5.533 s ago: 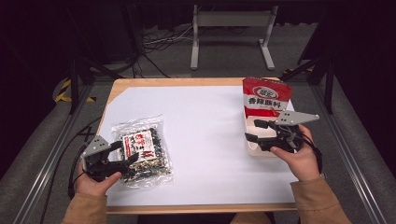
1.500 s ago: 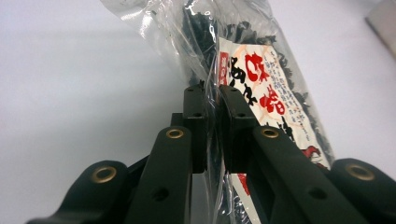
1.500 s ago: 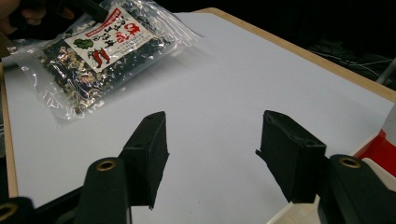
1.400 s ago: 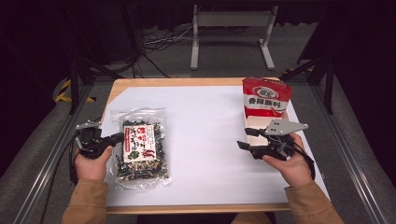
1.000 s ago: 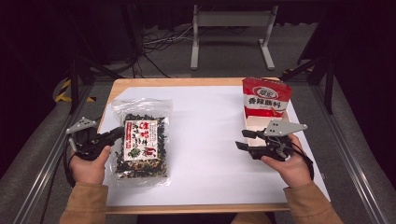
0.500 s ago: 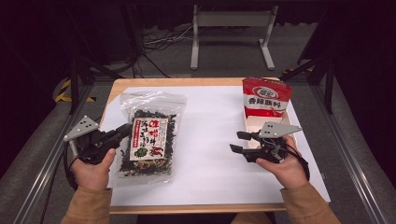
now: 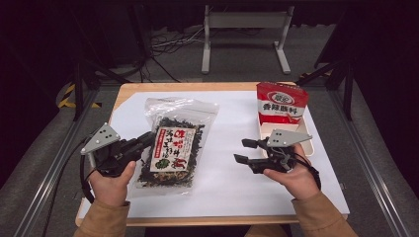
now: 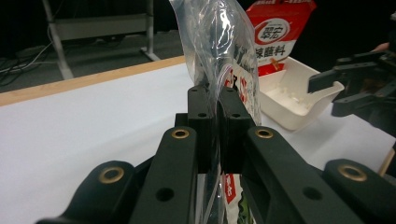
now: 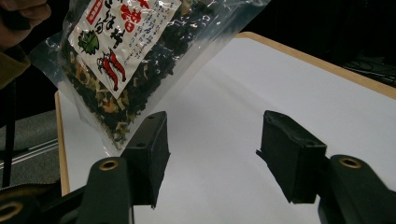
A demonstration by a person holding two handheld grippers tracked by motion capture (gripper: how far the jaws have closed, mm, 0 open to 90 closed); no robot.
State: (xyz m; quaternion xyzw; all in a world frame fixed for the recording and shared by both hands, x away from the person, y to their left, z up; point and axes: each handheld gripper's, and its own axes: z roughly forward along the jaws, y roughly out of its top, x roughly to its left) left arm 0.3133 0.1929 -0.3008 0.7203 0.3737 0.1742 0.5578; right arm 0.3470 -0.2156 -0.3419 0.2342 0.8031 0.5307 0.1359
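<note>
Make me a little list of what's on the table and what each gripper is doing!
Held thing: clear bag of dried greens, one edge lifted off the table
Left gripper: shut on the bag's edge
Right gripper: jaws apart and just been opening, nothing between them
Red packet: standing upright in the white tray
White tray: at the right side, just beyond the right gripper
Table cover: white sheet on a wooden table
</note>
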